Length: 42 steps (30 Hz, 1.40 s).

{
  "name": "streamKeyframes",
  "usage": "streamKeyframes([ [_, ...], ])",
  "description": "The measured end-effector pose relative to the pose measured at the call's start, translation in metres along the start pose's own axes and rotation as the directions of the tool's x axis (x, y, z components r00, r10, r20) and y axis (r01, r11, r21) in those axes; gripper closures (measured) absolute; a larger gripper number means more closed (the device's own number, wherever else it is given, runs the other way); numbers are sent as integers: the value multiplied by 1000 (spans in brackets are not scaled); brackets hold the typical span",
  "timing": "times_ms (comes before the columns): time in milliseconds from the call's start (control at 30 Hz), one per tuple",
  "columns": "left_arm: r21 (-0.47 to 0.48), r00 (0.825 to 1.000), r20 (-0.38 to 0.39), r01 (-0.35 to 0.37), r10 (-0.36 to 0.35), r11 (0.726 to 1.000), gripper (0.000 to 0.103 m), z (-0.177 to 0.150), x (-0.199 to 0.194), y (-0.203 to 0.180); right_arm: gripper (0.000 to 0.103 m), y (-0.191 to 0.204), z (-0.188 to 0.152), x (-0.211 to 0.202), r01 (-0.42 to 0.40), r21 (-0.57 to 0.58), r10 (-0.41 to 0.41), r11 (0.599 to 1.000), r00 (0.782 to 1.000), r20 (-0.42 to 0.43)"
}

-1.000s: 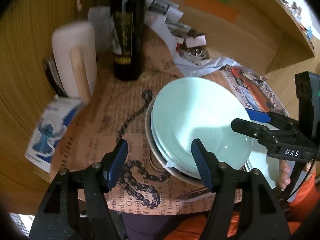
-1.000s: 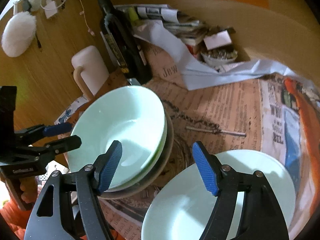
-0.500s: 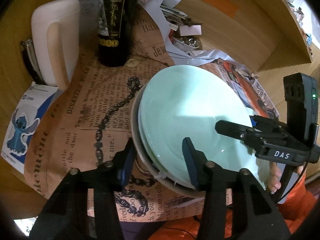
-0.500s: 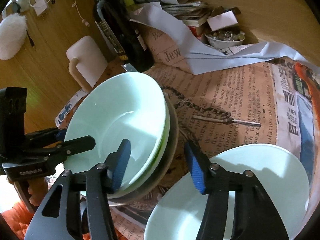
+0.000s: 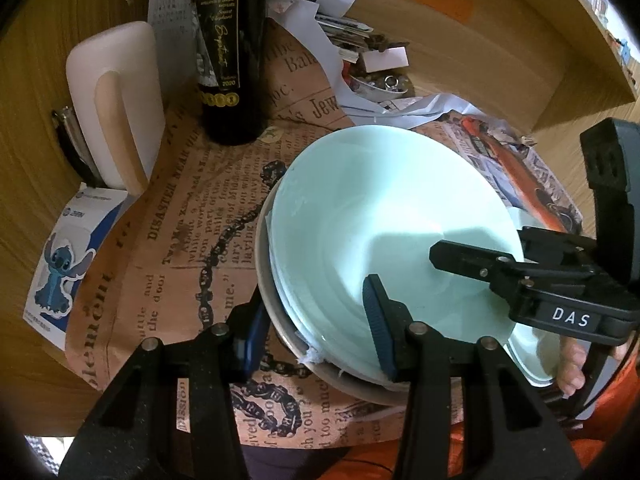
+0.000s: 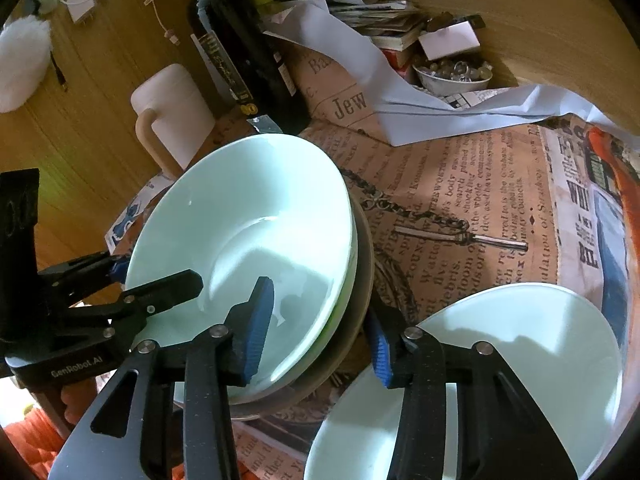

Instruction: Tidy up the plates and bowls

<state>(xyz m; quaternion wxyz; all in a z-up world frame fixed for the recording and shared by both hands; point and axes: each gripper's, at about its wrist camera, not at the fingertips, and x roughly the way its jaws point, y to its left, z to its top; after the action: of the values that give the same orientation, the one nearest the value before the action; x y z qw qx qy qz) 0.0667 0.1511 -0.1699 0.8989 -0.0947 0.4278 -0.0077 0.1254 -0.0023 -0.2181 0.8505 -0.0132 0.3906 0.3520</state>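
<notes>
On wooden table, we see newspaper-print sheet spread under everything. Landmark: stack of pale green bowls, sitting on sheet. Behind stack: dark wine bottle, white mug beside it, paper clutter and small dish of trinkets further back. Separate pale plate just right of stack. Left gripper narrow, straddling stack's near rim, pads look pressed on it. Right gripper closing across opposite rim, contact unclear.
</notes>
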Motion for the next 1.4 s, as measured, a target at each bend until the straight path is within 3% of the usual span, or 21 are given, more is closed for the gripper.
streamKeyframes([
  [467,-27,999,51,0,1,1000,58,7,-17,-4,67,2,5,-23,-10,13,9,1000,998,69],
  [1000,36,992,127,17,-21,999,58,13,-43,-38,67,-4,-5,-68,22,21,-25,1000,986,163],
  [1400,91,990,118,67,-78,994,58,12,-42,-67,67,-18,-24,-97,72,59,-82,996,977,199],
])
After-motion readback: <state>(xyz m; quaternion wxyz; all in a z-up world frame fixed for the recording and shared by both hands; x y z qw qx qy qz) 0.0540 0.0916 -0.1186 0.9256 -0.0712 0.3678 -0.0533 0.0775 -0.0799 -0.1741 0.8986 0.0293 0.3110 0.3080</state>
